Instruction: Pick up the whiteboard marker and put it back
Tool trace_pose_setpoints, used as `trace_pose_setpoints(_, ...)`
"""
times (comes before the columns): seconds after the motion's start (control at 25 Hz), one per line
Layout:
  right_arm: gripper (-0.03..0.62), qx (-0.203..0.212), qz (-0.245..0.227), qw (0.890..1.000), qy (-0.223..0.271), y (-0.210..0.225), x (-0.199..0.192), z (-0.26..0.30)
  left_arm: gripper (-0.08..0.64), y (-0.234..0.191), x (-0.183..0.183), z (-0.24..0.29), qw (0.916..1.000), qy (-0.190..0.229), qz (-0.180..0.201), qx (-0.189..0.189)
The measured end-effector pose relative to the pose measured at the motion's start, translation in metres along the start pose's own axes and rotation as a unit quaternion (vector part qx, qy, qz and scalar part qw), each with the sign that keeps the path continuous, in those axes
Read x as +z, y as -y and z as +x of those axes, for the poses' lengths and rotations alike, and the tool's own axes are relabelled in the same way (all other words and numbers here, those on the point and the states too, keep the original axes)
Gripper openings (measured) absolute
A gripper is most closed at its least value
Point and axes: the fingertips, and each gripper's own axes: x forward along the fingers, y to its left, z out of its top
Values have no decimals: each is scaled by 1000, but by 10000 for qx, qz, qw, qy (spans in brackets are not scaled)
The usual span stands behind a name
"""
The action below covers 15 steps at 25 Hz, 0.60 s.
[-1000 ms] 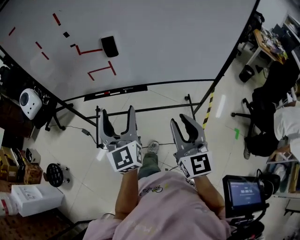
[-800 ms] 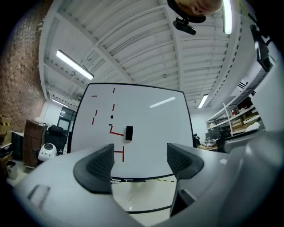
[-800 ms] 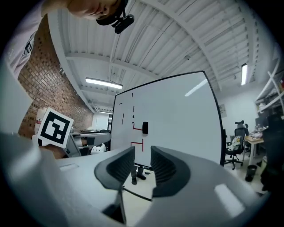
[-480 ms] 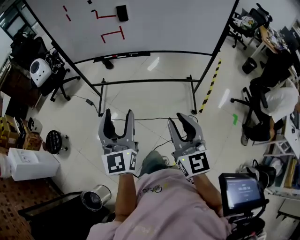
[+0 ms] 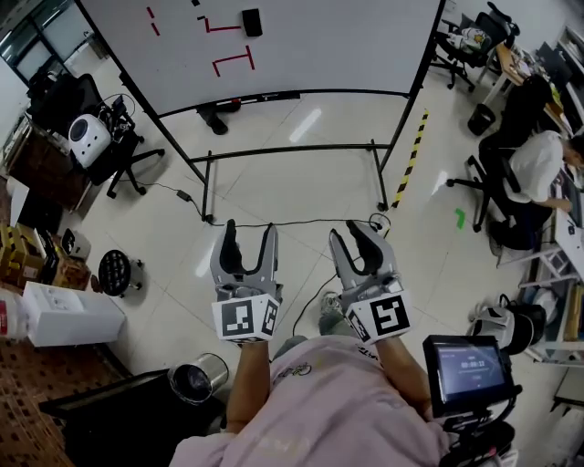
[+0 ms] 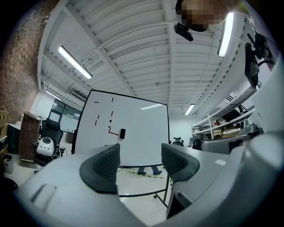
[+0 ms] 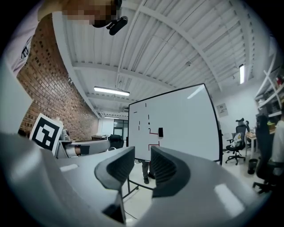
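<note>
Whiteboard marker was in neither grip. The left gripper (image 6: 140, 162) had its pads (image 6: 103, 167) clearly apart with only air between them, and the right gripper (image 7: 142, 167) showed a narrower gap, also empty. Both pointed roughly level toward the whiteboard (image 5: 319, 46), well apart from it across bare floor tile (image 5: 301, 191). On the board I could see red strokes (image 5: 233, 62) and a black eraser (image 5: 251, 22). Below them ran the dark ledge (image 5: 242, 98), where I supposed the marker lay, though it was too small to make out. I judged this the approach step, with nothing picked up yet. The next move called for walking up to the board, finding the marker on that ledge, and lining one gripper's open jaws across its barrel before closing.
</note>
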Motion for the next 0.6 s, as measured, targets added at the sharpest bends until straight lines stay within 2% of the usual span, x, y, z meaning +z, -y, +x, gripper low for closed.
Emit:
trace_pose_setpoints(0.24, 114, -21, -123, 9999, 85, -53, 16, -28, 282, -11, 21, -55, 9999, 52, -129, -97)
trace_pose_setpoints(0.6, 115, 153, -248, 9994, 212, -107, 22, -47, 282, -32, 32, -112, 9996, 213, -116, 112)
